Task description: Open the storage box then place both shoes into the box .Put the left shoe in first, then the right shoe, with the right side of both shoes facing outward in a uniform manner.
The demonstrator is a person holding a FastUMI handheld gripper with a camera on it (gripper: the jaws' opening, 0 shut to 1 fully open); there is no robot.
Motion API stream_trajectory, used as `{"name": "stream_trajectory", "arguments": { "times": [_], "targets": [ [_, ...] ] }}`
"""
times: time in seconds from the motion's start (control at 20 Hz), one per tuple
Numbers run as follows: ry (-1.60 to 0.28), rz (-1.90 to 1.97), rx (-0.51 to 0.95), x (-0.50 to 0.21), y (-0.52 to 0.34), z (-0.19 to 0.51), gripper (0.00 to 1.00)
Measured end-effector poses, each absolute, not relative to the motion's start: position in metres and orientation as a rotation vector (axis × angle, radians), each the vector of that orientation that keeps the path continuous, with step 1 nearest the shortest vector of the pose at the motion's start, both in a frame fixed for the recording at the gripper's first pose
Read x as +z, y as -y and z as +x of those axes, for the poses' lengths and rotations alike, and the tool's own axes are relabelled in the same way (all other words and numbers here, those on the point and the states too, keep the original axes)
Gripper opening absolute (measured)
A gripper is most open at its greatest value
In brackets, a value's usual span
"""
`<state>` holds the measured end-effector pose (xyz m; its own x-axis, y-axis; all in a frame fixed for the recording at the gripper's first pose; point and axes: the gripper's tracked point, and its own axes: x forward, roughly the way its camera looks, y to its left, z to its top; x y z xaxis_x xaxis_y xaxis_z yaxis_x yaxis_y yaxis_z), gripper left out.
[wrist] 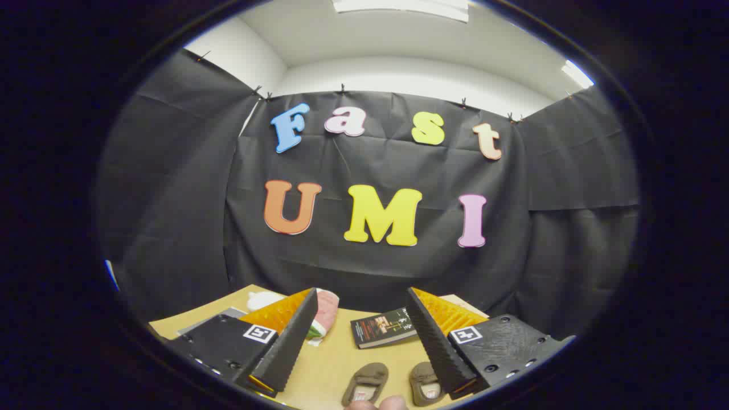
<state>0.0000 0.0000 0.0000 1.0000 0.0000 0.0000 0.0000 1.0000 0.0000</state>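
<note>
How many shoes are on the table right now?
2: left shoe lies between the open gripper's fingers; right shoe sits beside it, partly hidden by one finger.

two shoes side by side on table; book beyond them.

1. We see the table: smooth matt top, looks like light wood or laminate.
2. On it, betw. the fingers, two shoes: soft matt fabric look.
3. Beyond the shoes, a book w/ slightly glossy paper cover.
4. Gripper held wide apart: fingers ribbed, rough matt plastic.
5. Behind the table, wall cloth: matt, creased.
</note>
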Motion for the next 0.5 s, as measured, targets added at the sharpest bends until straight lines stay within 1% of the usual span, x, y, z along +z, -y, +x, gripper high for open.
{"name": "stream_trajectory", "arguments": {
  "times": [0.5],
  "targets": [
    [-0.039,0.045,-0.015,-0.012,0.008,0.005,0.95]
  ]
}}
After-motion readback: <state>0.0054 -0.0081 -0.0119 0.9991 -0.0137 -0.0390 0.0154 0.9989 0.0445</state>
